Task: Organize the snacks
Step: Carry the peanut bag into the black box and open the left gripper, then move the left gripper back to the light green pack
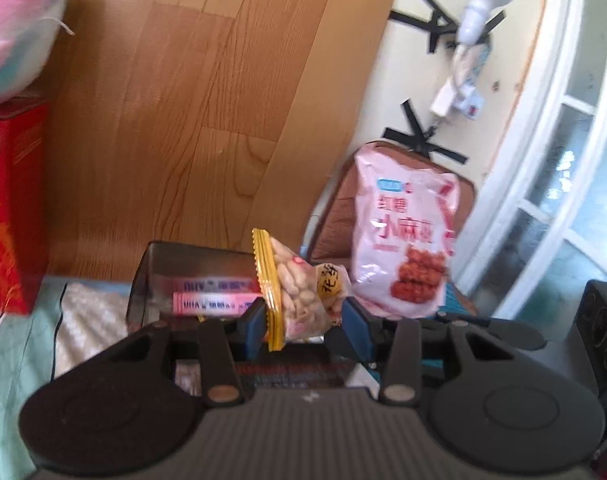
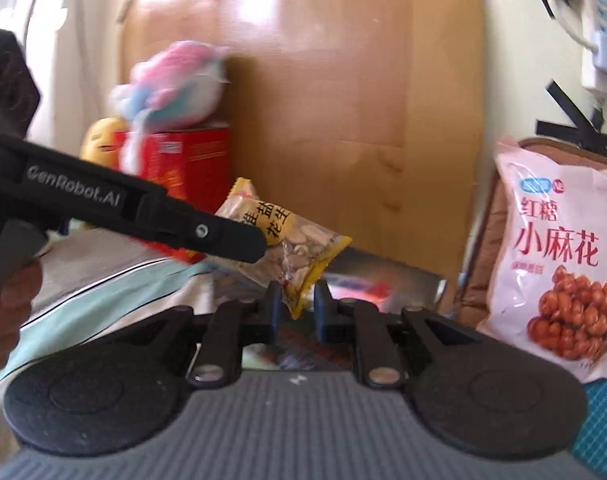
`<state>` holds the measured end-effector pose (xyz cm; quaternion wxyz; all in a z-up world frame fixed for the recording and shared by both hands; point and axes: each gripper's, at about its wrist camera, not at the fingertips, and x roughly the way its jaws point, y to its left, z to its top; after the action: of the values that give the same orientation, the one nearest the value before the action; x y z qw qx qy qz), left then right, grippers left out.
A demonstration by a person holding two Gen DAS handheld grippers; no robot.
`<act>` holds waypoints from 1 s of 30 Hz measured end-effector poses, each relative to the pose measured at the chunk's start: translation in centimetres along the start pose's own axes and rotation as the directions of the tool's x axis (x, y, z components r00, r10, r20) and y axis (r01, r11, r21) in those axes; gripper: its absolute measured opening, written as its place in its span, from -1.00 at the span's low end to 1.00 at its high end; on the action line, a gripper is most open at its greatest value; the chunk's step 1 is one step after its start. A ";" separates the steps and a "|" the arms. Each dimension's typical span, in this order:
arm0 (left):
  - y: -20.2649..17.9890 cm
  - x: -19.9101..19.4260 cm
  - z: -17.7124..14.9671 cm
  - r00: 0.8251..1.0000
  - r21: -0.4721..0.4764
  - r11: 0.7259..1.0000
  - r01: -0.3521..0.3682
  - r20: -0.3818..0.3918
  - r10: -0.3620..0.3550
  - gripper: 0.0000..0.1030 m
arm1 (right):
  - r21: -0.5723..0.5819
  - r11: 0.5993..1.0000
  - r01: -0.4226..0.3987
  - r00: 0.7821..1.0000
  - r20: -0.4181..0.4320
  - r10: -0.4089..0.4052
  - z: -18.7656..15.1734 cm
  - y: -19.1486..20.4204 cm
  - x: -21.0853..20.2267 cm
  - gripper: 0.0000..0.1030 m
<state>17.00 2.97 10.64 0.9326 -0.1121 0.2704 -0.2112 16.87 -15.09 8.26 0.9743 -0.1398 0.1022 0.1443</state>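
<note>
From the left wrist view, the left gripper point(image 1: 303, 320) has its jaws clenched on one small peanut packet point(image 1: 299, 292), which stands up between the blue pads with its yellow crimped seam point(image 1: 268, 284) on the left side. Just behind it sits one clear grey bin point(image 1: 159, 276), and inside I count two pink candy sticks point(image 1: 213, 302), one stacked above the other. To the right, one big pink snack bag point(image 1: 403, 236) leans upright against a brown cushion point(image 1: 335, 220). On the left edge there is one red box point(image 1: 11, 208) with a pink and blue plush toy point(image 1: 19, 28) on top. A wooden board point(image 1: 207, 100) fills the wall behind. There is bare room between the red box and the bin, over a pale green sheet point(image 1: 7, 352).

From the right wrist view, the right gripper point(image 2: 297, 304) pinches the lower yellow corner of the same peanut packet point(image 2: 279, 240), jaws narrowed on the seam, so both grippers hold the one packet in the air. The left gripper point(image 2: 239, 240) reaches in from the left, its black arm across the frame, with a hand point(image 2: 7, 308) at its grip. Behind the packet is the bin point(image 2: 387, 276), blurred. The pink snack bag point(image 2: 559, 264) stands close at the right, the red box point(image 2: 191, 160) and plush toy point(image 2: 175, 84) farther back left, with one yellow plush point(image 2: 99, 140) beside them. Open space lies between bin and red box.
</note>
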 end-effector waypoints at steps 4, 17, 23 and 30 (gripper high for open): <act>0.8 3.1 0.1 0.997 0.018 0.998 -0.063 -0.041 0.064 -0.13 | 0.093 0.994 0.050 0.998 -0.036 -0.047 -0.4 -1.9 1.9 -0.44; 7.1 5.8 -0.3 0.915 -0.043 0.921 -0.388 -0.137 0.380 -0.44 | 0.421 0.904 0.070 0.996 -0.073 -0.043 -2.1 -7.5 1.3 0.00; 7.2 5.8 -1.3 0.916 -0.088 0.919 -0.385 -0.158 0.368 -0.54 | 0.394 0.917 0.066 0.993 -0.113 -0.023 -2.1 -6.7 2.9 0.00; 7.0 3.3 -1.4 0.916 -0.108 0.913 -0.394 -0.127 0.380 -0.33 | 0.345 0.936 0.071 0.993 -0.115 -0.033 -1.6 -5.8 4.4 0.15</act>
<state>21.09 7.57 5.69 0.9313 -0.1061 0.3483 -0.0096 22.51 -19.85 7.12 0.9802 0.0248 0.1745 0.0905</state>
